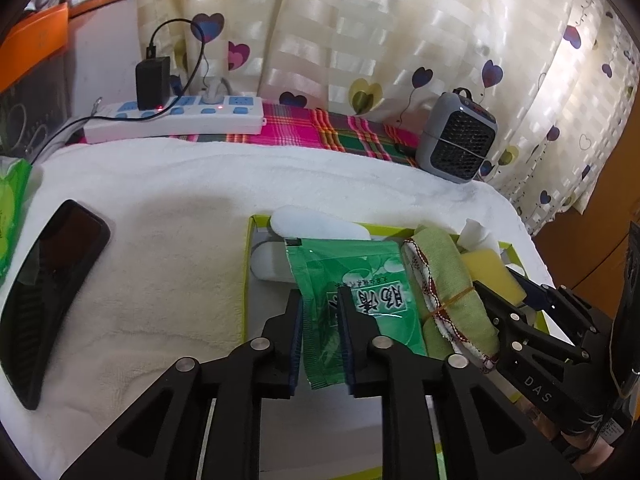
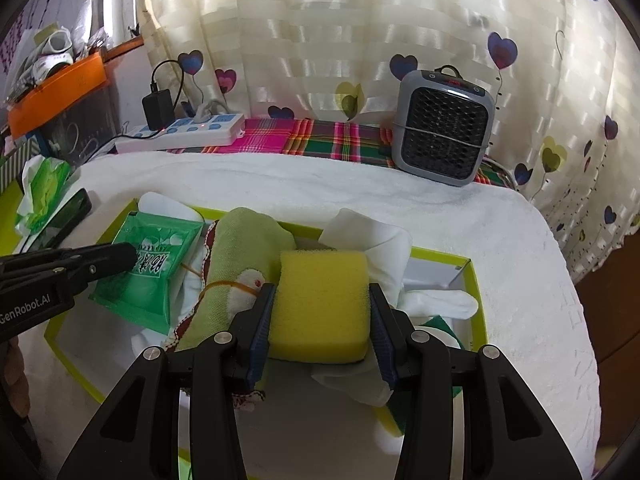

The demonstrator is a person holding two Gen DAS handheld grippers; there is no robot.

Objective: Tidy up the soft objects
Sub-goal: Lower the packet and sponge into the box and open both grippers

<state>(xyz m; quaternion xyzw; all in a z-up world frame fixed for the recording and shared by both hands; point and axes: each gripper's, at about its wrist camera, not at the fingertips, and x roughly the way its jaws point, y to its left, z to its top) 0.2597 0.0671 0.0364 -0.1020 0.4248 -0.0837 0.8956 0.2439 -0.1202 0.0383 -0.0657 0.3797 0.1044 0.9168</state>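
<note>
A shallow box with a lime-green rim (image 1: pixel 248 264) lies on a white towel and holds the soft things. In it lies a flat green tissue packet (image 1: pixel 352 276), with my left gripper (image 1: pixel 320 296) over its near end. One finger stands on each side of the packet, slightly apart from it, so the gripper is open. Beside the packet is a rolled green cloth (image 1: pixel 444 276) bound by a rubber band. My right gripper (image 2: pixel 322 292) is shut on a yellow sponge (image 2: pixel 320 308) just above the box, both pads pressing its sides. White cloths (image 2: pixel 372 232) lie under and behind the sponge.
A black phone (image 1: pixel 52 280) and another green tissue pack (image 1: pixel 12 200) lie left of the box on the towel (image 1: pixel 160 240). A power strip (image 1: pixel 176 120) with a charger and a grey fan heater (image 1: pixel 456 136) stand at the back before a curtain.
</note>
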